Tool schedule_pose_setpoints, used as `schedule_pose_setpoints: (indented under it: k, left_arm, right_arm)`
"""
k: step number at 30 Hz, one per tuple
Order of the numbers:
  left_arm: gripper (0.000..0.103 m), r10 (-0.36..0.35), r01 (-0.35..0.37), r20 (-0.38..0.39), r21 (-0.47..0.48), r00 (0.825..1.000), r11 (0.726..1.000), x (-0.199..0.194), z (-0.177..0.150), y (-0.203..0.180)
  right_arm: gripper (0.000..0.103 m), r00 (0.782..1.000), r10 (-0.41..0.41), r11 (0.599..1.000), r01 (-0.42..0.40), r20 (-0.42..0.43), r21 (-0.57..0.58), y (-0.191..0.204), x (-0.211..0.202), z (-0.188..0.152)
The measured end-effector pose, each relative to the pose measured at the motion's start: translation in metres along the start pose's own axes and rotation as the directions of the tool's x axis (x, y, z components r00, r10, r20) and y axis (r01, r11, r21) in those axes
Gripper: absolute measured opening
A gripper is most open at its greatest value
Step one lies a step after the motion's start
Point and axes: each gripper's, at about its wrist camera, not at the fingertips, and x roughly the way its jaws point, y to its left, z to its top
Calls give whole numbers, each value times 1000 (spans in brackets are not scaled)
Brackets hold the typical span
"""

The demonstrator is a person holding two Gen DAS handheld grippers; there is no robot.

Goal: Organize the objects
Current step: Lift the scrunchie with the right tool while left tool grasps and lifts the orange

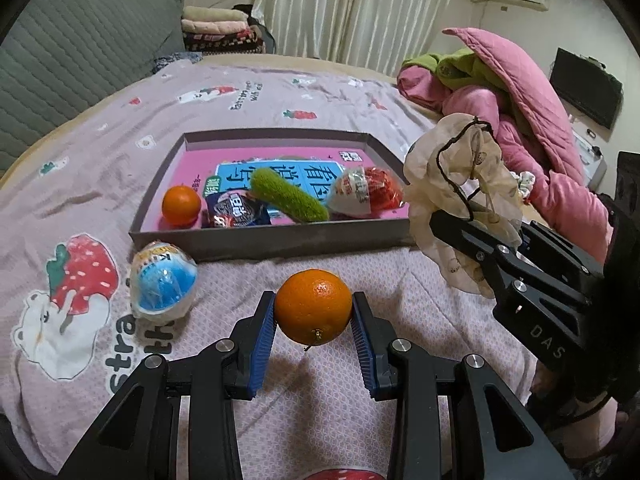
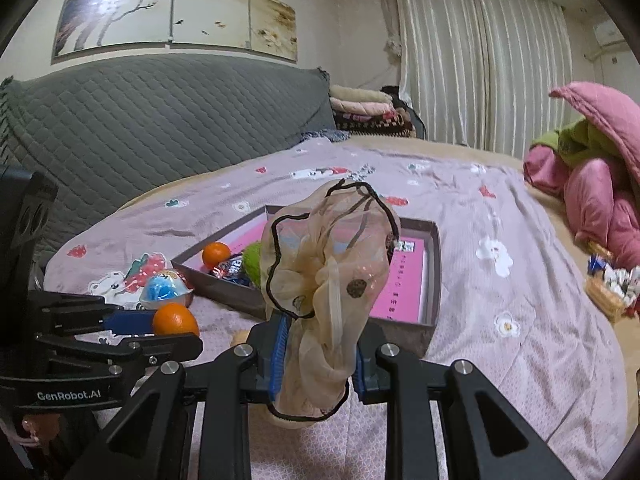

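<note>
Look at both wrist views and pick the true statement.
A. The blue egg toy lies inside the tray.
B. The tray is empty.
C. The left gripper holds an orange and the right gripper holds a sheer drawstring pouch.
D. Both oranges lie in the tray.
C: the left gripper clamps an orange, while the right gripper pinches the sheer pouch.

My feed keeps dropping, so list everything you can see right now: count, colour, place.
tray: 1, grey, pink-lined, on bed
orange in tray: 1, left end
held orange: 1, in left tongs
blue egg toy: 1, blue-white, outside tray's left corner
red egg toy: 1, red-white, tray's right end
green fuzzy piece: 1, mid tray
snack packet: 1, dark, in tray
sheer pouch: 1, beige, in right tongs
left tongs: black, blue pads
right tongs: same
</note>
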Motion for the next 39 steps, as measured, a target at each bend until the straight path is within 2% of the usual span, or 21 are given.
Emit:
schedule_pose_setpoints:
  k: [14,39]
  left_arm:
    - [38,5,-4,41,-23,999,1000,-13,7,12]
    - [38,38,-33,97,-54,995,998,-15,24,41]
  right_arm:
    - [27,998,12,997,-6,68,-81,19,-8,6]
    - [27,996,10,998,-4,93,-70,18,-4,11]
